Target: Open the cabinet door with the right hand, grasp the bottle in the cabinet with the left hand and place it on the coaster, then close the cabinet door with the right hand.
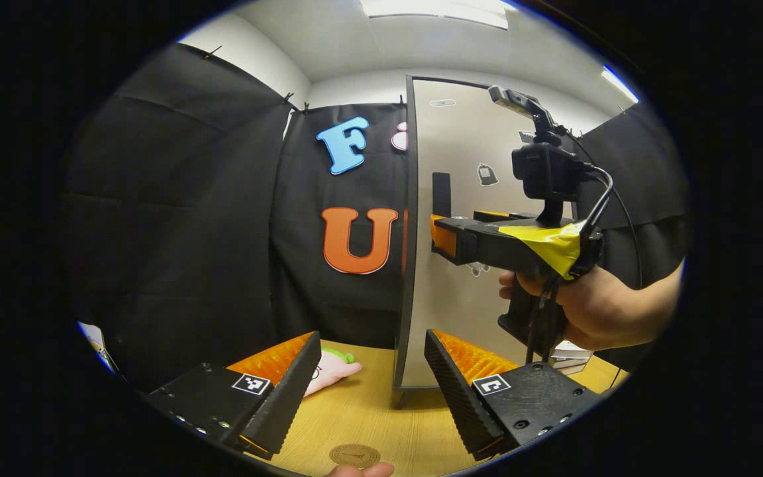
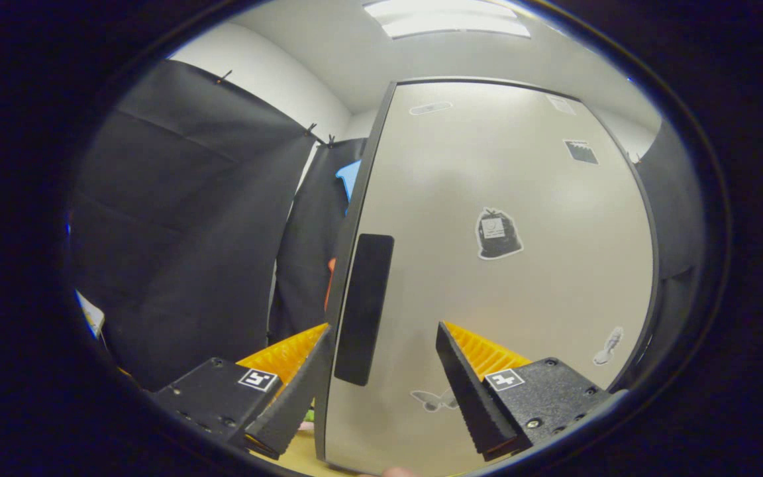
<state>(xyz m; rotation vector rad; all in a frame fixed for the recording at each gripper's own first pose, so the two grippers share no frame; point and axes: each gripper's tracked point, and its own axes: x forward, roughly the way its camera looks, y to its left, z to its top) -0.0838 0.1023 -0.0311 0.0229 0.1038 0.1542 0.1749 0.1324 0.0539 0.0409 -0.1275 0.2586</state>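
The right gripper (image 2: 381, 384) straddles the cabinet door (image 2: 501, 278) edge at its dark handle (image 2: 363, 308), jaws wide, unclamped, presumably to swing it; the left gripper (image 1: 371, 387) waits spread and empty above the coaster (image 1: 354, 455); the bottle is hidden.

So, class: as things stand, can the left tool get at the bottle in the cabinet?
Probably not yet: the cabinet door stands shut before the open left tool; the right tool is just reaching its handle.

Smooth satin cabinet door (image 2: 501, 265), matt black handle (image 2: 363, 308), wood-grain table (image 1: 368, 411).
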